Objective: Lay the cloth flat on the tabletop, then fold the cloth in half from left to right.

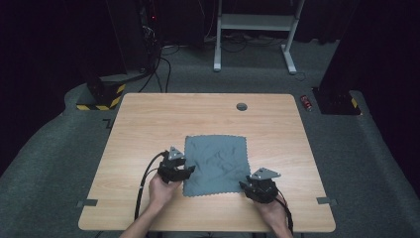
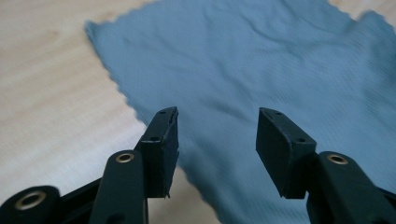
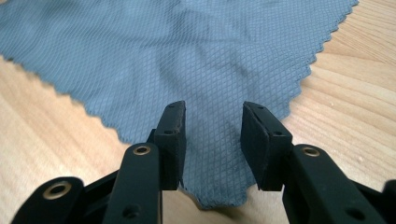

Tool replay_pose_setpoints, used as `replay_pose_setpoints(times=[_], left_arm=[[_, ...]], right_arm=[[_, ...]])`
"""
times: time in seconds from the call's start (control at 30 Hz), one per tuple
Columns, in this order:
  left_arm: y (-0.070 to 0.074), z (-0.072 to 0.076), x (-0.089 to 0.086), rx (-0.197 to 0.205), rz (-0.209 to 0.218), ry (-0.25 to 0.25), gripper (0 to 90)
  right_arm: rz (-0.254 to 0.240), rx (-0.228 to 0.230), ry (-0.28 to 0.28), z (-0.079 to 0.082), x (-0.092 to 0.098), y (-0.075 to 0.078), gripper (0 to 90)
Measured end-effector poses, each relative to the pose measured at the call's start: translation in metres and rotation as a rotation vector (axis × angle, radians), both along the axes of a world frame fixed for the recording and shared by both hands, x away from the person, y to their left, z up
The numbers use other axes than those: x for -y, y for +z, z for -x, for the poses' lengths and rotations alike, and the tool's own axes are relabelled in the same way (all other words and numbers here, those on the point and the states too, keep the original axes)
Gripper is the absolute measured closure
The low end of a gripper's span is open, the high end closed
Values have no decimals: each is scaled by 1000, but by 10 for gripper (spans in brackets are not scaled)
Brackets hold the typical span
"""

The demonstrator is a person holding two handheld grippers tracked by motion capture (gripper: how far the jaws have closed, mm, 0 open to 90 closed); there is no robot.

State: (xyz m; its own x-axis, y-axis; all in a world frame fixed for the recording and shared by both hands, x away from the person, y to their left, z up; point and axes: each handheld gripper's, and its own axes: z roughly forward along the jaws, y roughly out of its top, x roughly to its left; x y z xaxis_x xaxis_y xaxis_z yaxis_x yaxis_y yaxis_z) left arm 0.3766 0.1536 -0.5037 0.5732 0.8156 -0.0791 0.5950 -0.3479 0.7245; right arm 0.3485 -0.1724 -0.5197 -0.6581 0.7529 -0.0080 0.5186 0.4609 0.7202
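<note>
A grey-blue cloth (image 1: 216, 164) with zigzag edges lies spread flat on the wooden table (image 1: 198, 114), slightly wrinkled. My left gripper (image 1: 189, 171) is at the cloth's left edge, near its front corner. In the left gripper view the cloth (image 2: 261, 60) lies under and beyond the left gripper (image 2: 217, 135), whose jaws stand apart with nothing pinched. My right gripper (image 1: 244, 185) sits at the cloth's near right corner. In the right gripper view that corner of the cloth (image 3: 187, 56) lies flat beneath the right gripper (image 3: 212, 135), open, pads clear of the fabric.
A round cable hole (image 1: 241, 106) sits near the table's far edge. Bare wood surrounds the cloth on all sides. Beyond the table, on the carpet, stand a white desk frame (image 1: 255, 22) and dark stands with yellow-black striped bases (image 1: 101, 99).
</note>
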Motion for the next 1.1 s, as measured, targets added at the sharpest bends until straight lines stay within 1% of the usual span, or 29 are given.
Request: replay_pose_setpoints(times=[0.07, 0.13, 0.17, 0.2, 0.23, 0.3, 0.33, 0.37, 0.4, 0.43, 0.5, 0.7, 0.77, 0.87, 0.9, 1.03, 1.1], left_arm=[[-6, 7, 0, -9, -14, -1, 492], [-12, 12, -1, -8, -37, 2, 491], [-15, 16, -3, 7, -34, 10, 489], [-15, 16, -3, 7, -34, 10, 489], [-15, 18, -3, 14, -37, 14, 488], [-17, 22, -3, 33, -52, 17, 486], [-18, 25, -3, 53, -63, 13, 483], [-21, 32, -5, 74, -39, 17, 476], [-21, 32, -5, 74, -39, 17, 471], [-23, 34, -7, 91, -32, 17, 471], [-23, 36, -10, 89, -32, 22, 454], [-23, 37, -11, 87, -43, 39, 388], [-23, 37, -10, 82, -37, 47, 379], [-23, 37, -10, 82, -37, 48, 374], [-23, 37, -10, 82, -37, 50, 371], [-23, 38, -10, 81, -37, 53, 368], [-23, 38, -10, 81, -37, 55, 368]], right_arm=[[14, 6, 10, 2, 0, 0, 602], [12, 11, 12, 6, 2, 0, 602], [8, 17, 12, 11, 2, -1, 603], [8, 17, 12, 11, 2, -1, 603], [9, 23, 17, 16, 4, -1, 603], [9, 23, 18, 18, 5, -1, 603], [6, 23, 17, 20, 6, -2, 603], [-1, 30, 15, 23, 8, -2, 602], [-1, 30, 15, 23, 8, -2, 602], [-4, 33, 14, 23, 8, -3, 602], [-6, 37, 15, 23, 8, -3, 600], [-9, 34, 14, 23, 8, -3, 597], [-8, 35, 15, 23, 8, -3, 596], [-6, 35, 10, 22, 8, -3, 543], [-21, 19, 22, 21, 9, -3, 504], [-18, 23, 19, 21, 9, -3, 506], [-21, 10, 4, 21, 8, -2, 533]])
